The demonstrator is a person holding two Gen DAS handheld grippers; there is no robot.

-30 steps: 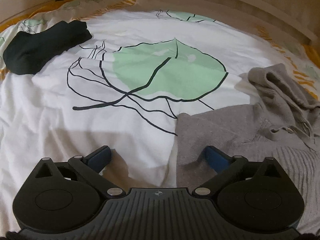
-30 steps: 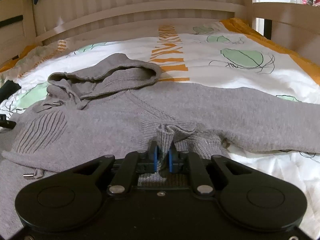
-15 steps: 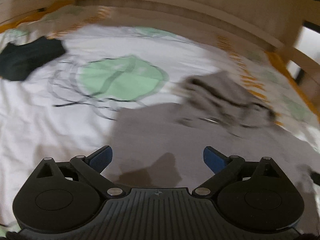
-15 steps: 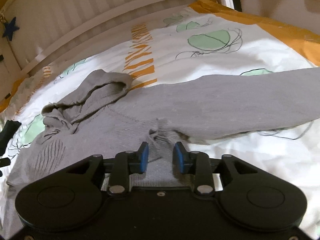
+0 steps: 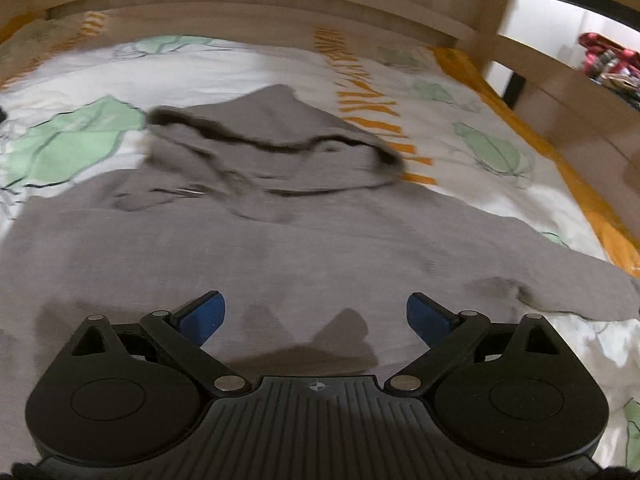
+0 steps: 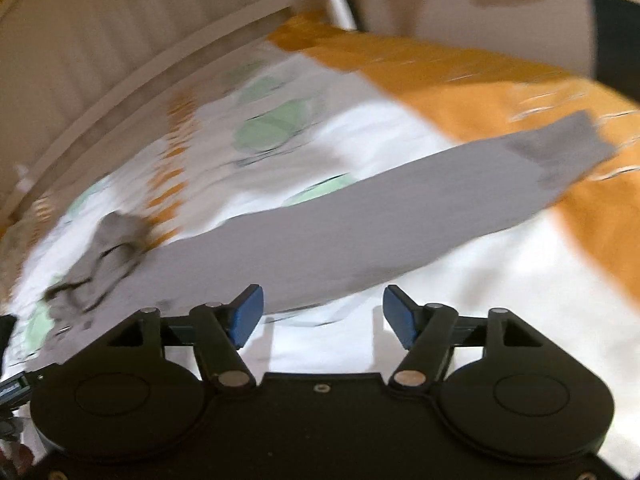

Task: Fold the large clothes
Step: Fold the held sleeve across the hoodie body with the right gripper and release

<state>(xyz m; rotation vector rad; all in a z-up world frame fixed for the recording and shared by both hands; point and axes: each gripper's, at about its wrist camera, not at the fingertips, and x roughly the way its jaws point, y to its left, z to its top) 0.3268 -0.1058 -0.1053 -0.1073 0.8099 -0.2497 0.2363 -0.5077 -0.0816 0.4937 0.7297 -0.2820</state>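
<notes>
A grey knit hoodie [image 5: 280, 248] lies spread on the bed, hood [image 5: 276, 136] toward the headboard. My left gripper [image 5: 316, 316] is open and empty, just above the hoodie's body. In the right wrist view the hoodie's long sleeve [image 6: 380, 232] stretches to the right, its cuff [image 6: 560, 152] on the orange border. My right gripper [image 6: 324, 320] is open and empty, over white sheet just in front of the sleeve. Both views are blurred by motion.
The bed cover [image 5: 460, 152] is white with green leaves and an orange border [image 6: 480, 92]. A wooden bed rail [image 5: 240, 4] runs along the far side, and a side rail [image 5: 580, 92] stands at the right.
My right gripper has opened and let go of the grey fabric fold, then swung right toward the sleeve. My left gripper has moved right, from bare sheet to over the hoodie.
</notes>
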